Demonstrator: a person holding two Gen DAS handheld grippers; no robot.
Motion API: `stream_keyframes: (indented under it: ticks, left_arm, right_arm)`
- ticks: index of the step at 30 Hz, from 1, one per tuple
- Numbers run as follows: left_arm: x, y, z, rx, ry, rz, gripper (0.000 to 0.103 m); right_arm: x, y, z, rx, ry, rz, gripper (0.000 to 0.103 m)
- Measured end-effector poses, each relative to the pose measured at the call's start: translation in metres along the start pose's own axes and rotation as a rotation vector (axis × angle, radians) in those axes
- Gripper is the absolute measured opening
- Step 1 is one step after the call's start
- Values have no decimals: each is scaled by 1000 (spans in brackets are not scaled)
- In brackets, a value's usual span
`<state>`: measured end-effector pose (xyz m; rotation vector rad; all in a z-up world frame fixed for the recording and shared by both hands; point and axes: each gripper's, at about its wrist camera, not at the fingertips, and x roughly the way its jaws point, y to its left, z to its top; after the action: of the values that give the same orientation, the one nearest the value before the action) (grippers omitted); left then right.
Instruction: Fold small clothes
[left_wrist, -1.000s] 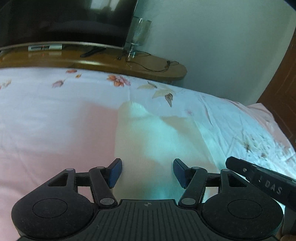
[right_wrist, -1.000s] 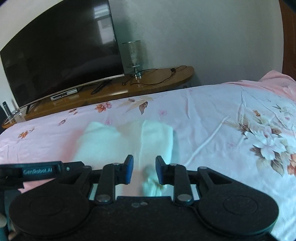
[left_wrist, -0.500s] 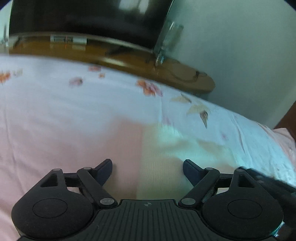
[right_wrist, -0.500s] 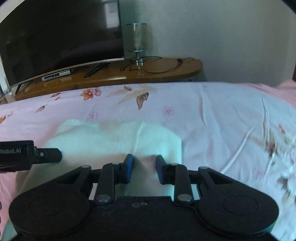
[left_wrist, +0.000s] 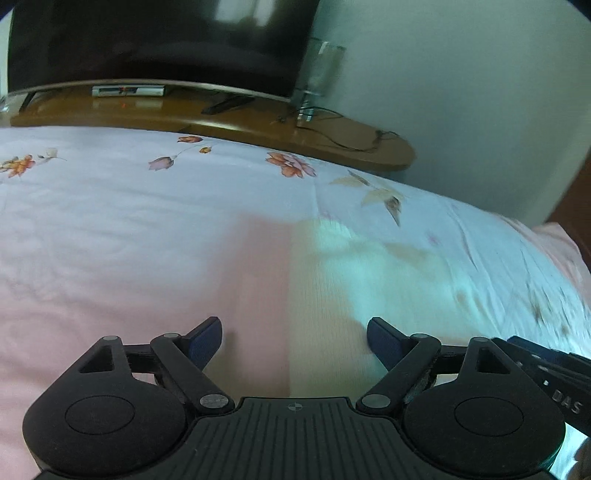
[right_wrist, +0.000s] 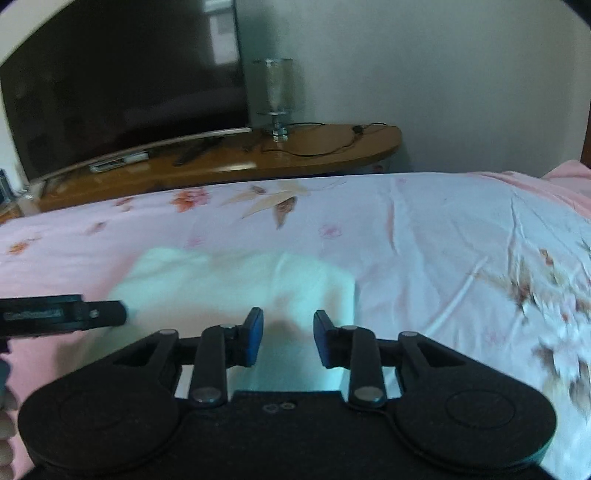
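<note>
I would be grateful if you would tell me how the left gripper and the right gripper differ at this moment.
The left gripper stands wide open; the right gripper is open too, but with a narrower gap. The left gripper straddles the left edge of the white garment, with pink bedsheet under one finger; the right gripper sits wholly over the garment, near its right edge. Both have blue pads, hold nothing, and point toward the television.

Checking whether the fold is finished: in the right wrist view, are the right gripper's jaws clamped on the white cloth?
No, the right gripper has its jaws apart above the white cloth.
</note>
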<state>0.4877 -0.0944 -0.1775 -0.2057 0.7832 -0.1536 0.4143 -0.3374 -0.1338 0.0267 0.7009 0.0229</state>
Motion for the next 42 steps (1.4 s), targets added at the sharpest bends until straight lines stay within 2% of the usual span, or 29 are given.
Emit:
stream_keyframes:
  ticks: [6,11,19,28,31,36,38,39,40,42]
  left_arm:
    - [-37,9,-42,25,23,-9,85]
    - [-49,3,-72,77,61,-21,85]
    - [-59,-4,-83,110,76,-39,85]
    - [-59,-10,-87,129,71,-23,85]
    - [-60,-9,-87,129,74,-25,85]
    - [-60,-9,-85,122,84,-26,85]
    - [-60,-10,-85,116,86,-29,85]
    - [-60,-11,-85,117,87,-28,85]
    - [-60,-12,-85,119,86,-29,85]
    - [-59,-13,-87,128,84,-30,85]
  right_arm:
    - [-59,10,-43,-9,-19,-16,32]
    - [-75,32,-68,-95,18,-39,28]
    - [-89,25,-97,13,76,-47,29]
    - [-87,36,-101,48,85,-30,27]
    - [-85,32,-99,76,71,-25,17]
    - [-95,32,-94,30,30,-49,14]
    - [-99,30,-91,8,14,-80,8]
    - [-100,29,-90,1,10,-88,8]
    - [-100,28,-90,-6,13,-101,4]
    - [-98,22,-91,14,34,-84,3]
